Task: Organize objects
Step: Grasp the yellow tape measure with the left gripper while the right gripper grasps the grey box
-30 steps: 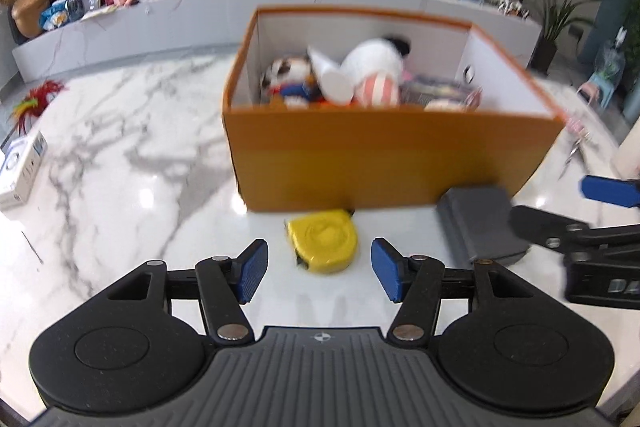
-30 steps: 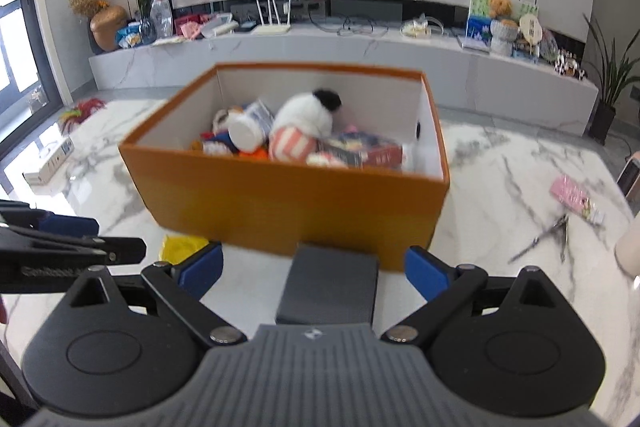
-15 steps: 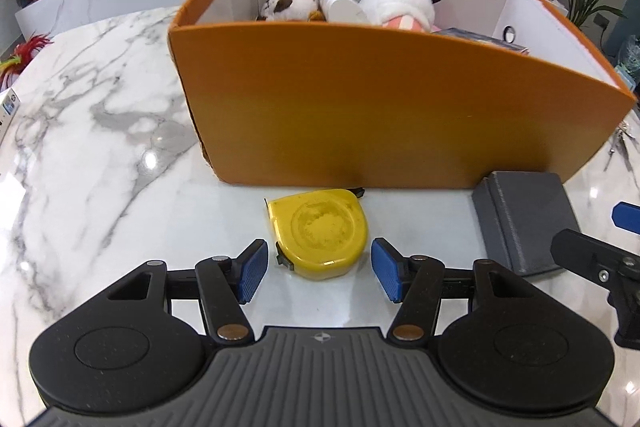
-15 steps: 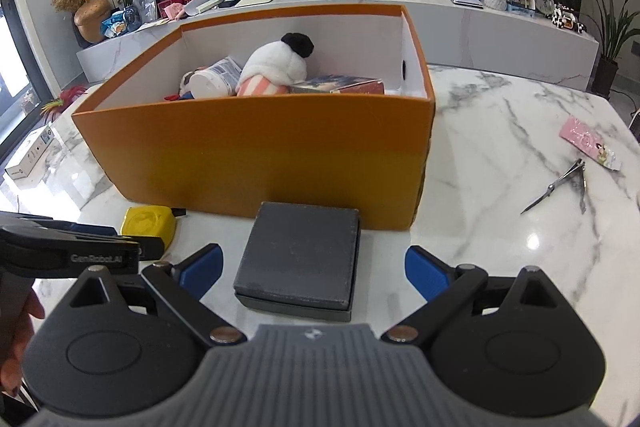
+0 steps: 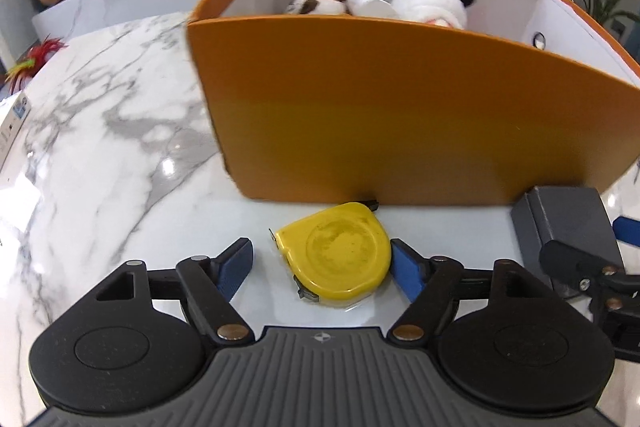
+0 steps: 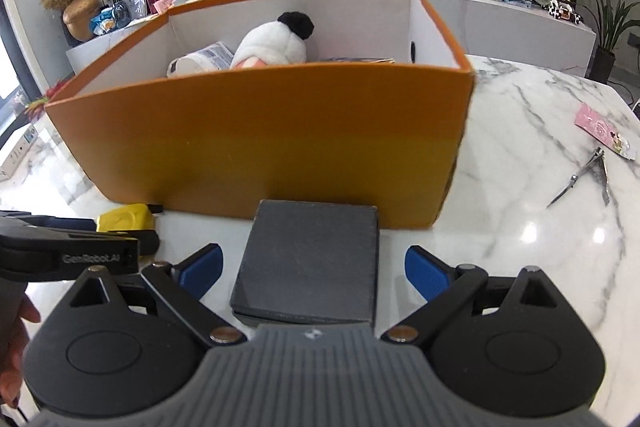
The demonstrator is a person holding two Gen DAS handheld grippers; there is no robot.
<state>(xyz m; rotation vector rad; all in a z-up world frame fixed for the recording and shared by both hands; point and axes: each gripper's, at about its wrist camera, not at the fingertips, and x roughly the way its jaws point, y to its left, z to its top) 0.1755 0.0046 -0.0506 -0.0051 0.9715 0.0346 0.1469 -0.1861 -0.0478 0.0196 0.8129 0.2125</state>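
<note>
A yellow tape measure [image 5: 340, 255] lies flat on the marble table in front of an orange cardboard box [image 5: 400, 131]. My left gripper [image 5: 320, 263] straddles it, its jaws opening. The right pad sits at the tape's edge and the left pad stands apart from it. In the right wrist view a dark grey flat box [image 6: 312, 259] lies against the orange box [image 6: 260, 147], between the spread blue fingers of my right gripper [image 6: 314, 273], which is open and not touching it. The tape measure [image 6: 124, 219] shows at the left there.
The orange box holds a white plush toy [image 6: 276, 43] and other items. Small scissors [image 6: 580, 179] and a pink packet [image 6: 604, 131] lie on the table to the right. A white carton [image 5: 12, 123] sits at the far left edge.
Both grippers have sunk toward the table and closed in on the orange box. The left jaws have spread wider around the tape measure. The grey box now lies between the right fingers.
</note>
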